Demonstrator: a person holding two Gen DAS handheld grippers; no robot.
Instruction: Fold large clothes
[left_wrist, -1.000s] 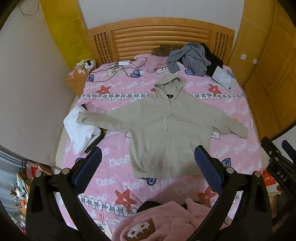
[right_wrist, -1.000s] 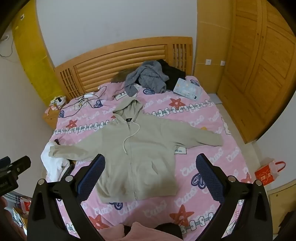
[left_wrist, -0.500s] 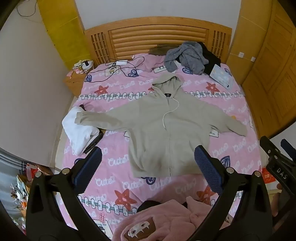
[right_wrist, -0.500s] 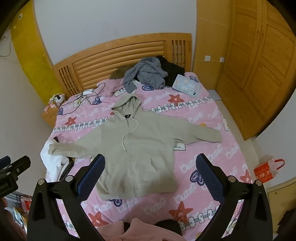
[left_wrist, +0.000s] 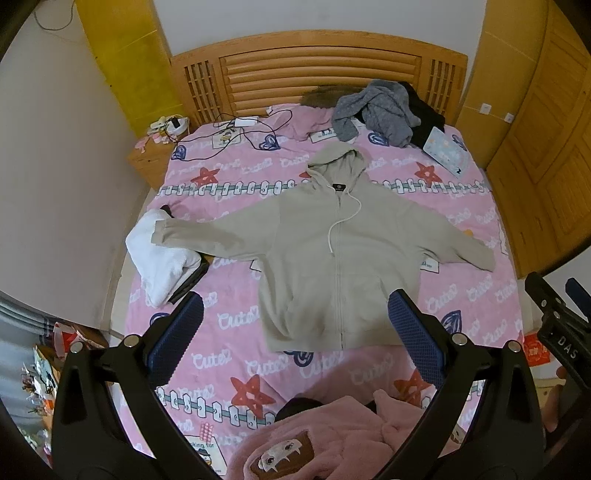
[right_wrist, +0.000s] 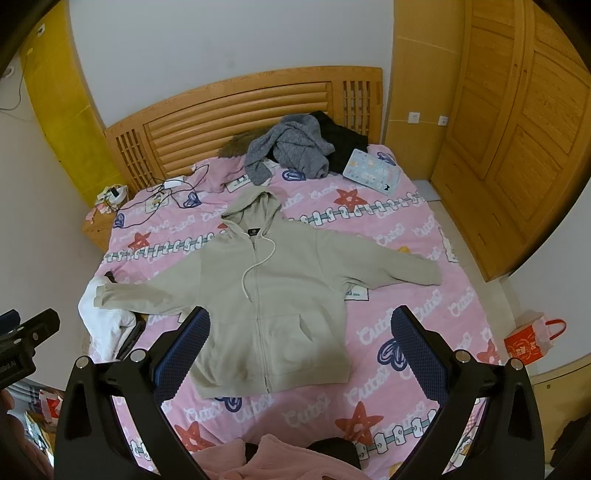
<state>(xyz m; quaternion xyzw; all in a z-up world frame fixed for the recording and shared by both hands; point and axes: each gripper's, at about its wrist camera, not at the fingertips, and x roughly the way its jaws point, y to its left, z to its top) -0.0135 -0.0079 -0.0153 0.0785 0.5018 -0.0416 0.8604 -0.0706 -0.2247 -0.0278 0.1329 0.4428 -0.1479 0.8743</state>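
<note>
1. My left tongs (left_wrist: 295, 325) and right tongs (right_wrist: 301, 339) hang wide and empty, above the beige hoodie's (left_wrist: 340, 258) hem.
2. One hoodie lies flat on the pink bed (left_wrist: 229, 177), sleeves spread, its left cuff over a white garment (left_wrist: 159, 258).
3. Against a second ago, both views sit slightly higher; the hoodie hasn't shifted.

A home bedroom: wooden-headboard bed (left_wrist: 317, 70), pink sheet (left_wrist: 229, 325), wardrobe (right_wrist: 517, 122).
</note>
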